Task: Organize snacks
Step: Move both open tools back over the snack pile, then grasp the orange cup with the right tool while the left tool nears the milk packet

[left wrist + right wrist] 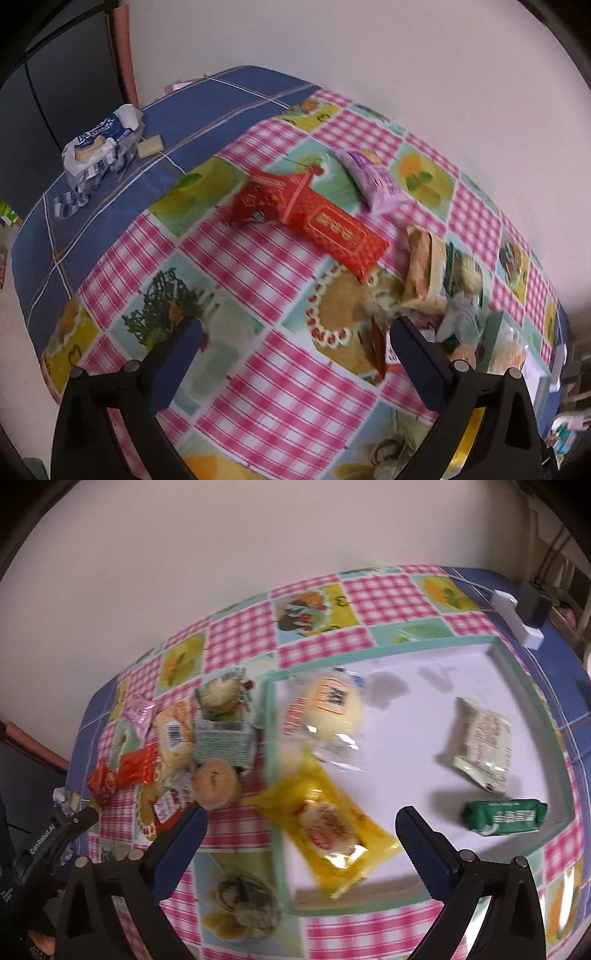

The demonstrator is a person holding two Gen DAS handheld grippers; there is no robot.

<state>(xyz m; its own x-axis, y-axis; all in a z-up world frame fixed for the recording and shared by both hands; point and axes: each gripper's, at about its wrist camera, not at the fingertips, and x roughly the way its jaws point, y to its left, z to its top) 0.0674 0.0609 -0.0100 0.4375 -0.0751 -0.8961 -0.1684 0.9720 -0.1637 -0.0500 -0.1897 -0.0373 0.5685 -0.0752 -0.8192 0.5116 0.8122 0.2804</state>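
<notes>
Yellow snack packet (332, 830) between spread right gripper (301, 821) jaws, overhanging tray (532, 686) edge

A pink-gingham tablecloth (258, 266) (with fruit squares) is laid over blue cloth (110, 192); a red-and-gold box (332, 232), yellow packet (332, 830) and green wrapper (504, 816) are seen.

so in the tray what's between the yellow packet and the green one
Nothing. In the right wrist view, only bare white tray floor separates the yellow packet from the green packet.
</notes>
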